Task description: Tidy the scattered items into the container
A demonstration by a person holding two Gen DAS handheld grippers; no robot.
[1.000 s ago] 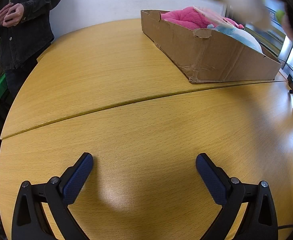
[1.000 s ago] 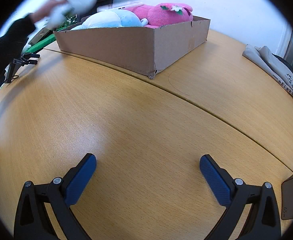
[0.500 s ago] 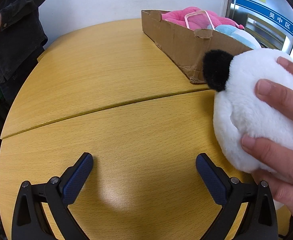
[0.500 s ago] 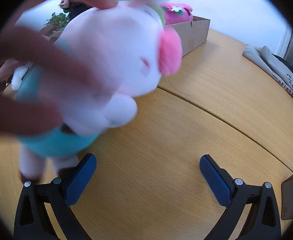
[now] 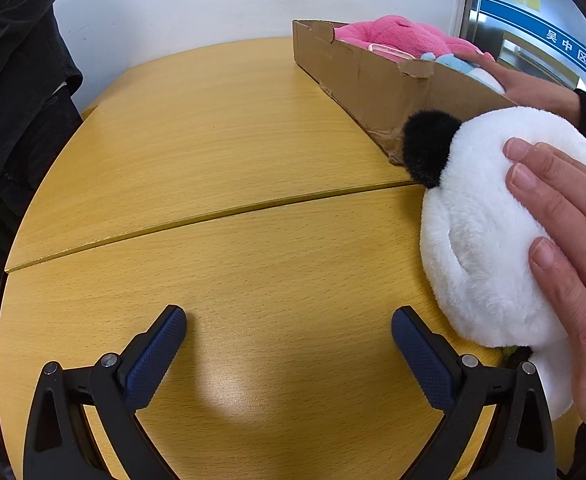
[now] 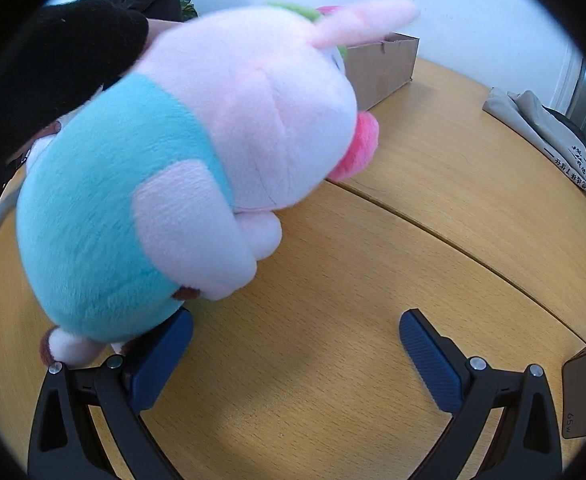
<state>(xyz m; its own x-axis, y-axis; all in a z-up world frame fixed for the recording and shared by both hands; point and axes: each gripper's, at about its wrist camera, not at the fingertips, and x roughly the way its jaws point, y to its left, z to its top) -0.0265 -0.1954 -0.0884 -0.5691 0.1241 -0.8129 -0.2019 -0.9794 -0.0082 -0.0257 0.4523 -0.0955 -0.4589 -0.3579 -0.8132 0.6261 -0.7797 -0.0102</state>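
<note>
A bare hand presses a white plush toy with a black ear onto the wooden table, just right of my left gripper, which is open with nothing between its fingers. A cardboard box at the far right holds a pink plush and a pale blue one; a second hand reaches into it. In the right wrist view a pink and turquoise plush rabbit stands over the left finger of my open right gripper, partly hiding the box.
A person in dark clothes stands at the table's far left edge. A dark sleeve crosses the right wrist view's upper left. Folded grey cloth lies at the far right, and a dark charger block sits by the right finger.
A hand brought the white plush down beside my left gripper and holds it there. The pink and turquoise rabbit was set on the table by my right gripper and the hand let go. Both grippers stayed still.
</note>
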